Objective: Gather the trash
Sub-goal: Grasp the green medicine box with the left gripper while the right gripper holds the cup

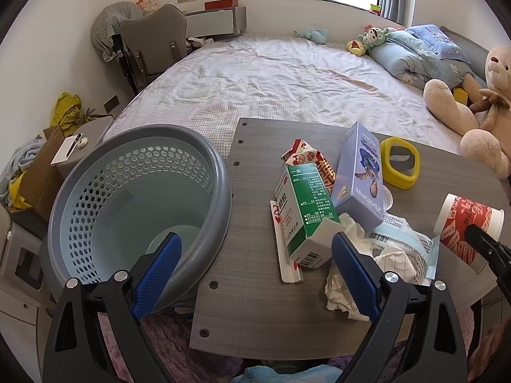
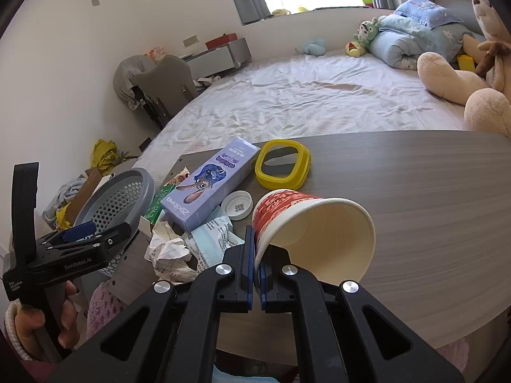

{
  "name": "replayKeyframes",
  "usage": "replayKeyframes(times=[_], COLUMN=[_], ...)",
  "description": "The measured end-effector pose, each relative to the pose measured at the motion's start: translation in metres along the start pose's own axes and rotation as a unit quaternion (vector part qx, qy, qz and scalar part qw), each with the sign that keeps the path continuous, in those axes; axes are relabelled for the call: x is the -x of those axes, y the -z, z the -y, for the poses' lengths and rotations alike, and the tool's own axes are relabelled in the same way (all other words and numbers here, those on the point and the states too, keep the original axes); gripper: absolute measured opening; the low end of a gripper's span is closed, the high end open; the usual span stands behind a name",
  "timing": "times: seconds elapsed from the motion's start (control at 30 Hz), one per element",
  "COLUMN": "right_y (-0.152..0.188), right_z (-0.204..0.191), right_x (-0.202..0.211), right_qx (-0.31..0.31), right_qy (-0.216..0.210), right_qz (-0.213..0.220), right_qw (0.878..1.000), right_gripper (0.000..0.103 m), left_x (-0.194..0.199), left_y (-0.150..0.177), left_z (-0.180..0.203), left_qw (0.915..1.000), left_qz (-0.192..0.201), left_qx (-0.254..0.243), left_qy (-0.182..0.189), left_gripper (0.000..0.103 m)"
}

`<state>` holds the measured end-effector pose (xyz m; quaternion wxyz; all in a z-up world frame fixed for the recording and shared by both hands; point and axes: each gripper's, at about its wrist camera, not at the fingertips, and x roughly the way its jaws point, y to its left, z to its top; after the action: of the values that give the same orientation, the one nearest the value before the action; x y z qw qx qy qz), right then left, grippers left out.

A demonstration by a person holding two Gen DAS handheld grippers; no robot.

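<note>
My right gripper (image 2: 257, 255) is shut on the rim of a red-and-white paper cup (image 2: 313, 226), which lies tilted with its mouth towards the camera. The cup (image 1: 469, 220) also shows at the right edge of the left wrist view. My left gripper (image 1: 255, 274) stands open over the table's left edge, with nothing between its fingers. A grey-rimmed, pale blue perforated basket (image 1: 140, 207) sits by its left finger. On the grey wooden table (image 1: 255, 303) lie a green-and-white box (image 1: 303, 214), a purple box (image 1: 361, 175), a red wrapper (image 1: 309, 156) and crumpled paper (image 1: 345, 287).
A yellow ring-shaped frame (image 2: 282, 162) and a white lid (image 2: 236, 206) lie beyond the cup. A bed with plush toys (image 1: 472, 102) stretches behind the table. A chair (image 1: 153, 44) and floor clutter stand at the left. A person's hand (image 2: 67, 322) holds the left gripper's handle.
</note>
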<state>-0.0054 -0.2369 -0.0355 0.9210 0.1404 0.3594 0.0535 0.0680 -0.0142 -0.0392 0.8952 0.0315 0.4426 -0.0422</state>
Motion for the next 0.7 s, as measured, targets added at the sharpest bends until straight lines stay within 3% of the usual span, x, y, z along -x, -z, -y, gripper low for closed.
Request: replayKeyframes(times=[0.23,0.7], right_y=[0.0,-0.002], right_z=[0.007,0.01], right_x=[0.002,-0.004], right_qx=[-0.008,-0.015], right_qy=[-0.004,-0.008], right_qz=[0.002,-0.004], right_qw=[1.0,1.0], right_gripper=[0.004,0.004], left_x=[-0.014,-0.036], left_y=[-0.016,-0.017], left_z=[0.008,0.016], left_qw=[0.9999,0.9995], left_qz=[-0.01,-0.032], left_qx=[0.003,-0.008], left_qy=[0.004,0.003], left_gripper=[0.091,0.091])
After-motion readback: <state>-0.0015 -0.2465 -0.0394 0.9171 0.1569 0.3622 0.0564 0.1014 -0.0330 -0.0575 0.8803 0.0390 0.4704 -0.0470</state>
